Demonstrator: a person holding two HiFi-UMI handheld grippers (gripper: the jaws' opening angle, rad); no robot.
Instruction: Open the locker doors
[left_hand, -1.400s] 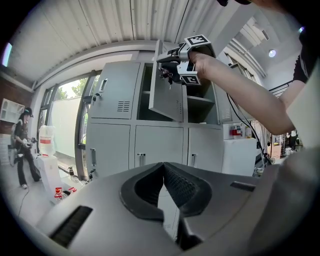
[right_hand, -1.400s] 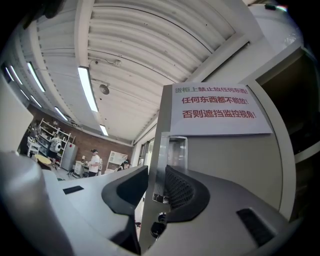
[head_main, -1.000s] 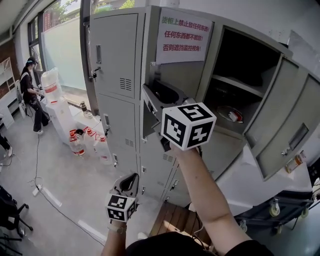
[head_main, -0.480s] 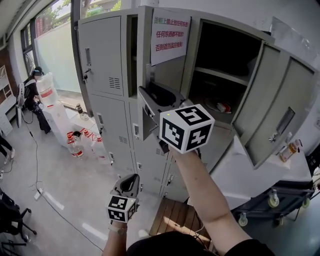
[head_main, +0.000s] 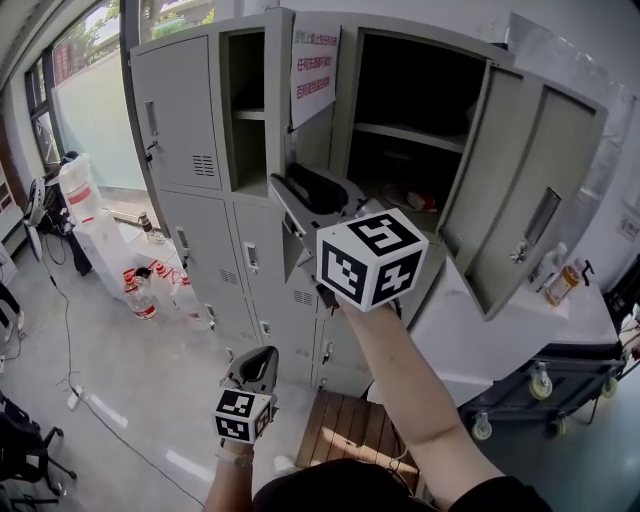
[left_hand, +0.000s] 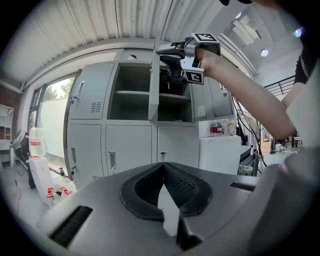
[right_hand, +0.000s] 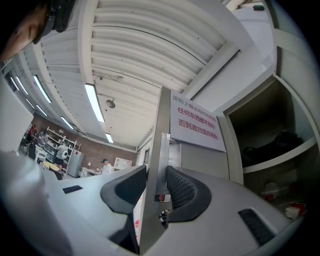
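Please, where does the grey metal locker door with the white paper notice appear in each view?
Head view: grey metal locker door with the white paper notice, top centre, notice facing us.
Left gripper view: door upper centre, nearly edge-on, notice unseen.
Right gripper view: door edge-on at centre, notice beside it on the right.
Shared landmark: the shelf in the open compartment right of the door.

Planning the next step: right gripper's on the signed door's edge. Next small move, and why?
Probably release and back off. The right gripper has the edge of the signed door between its jaws, which have just been opening; that door already stands wide, its compartment exposed. The lower doors are shut.
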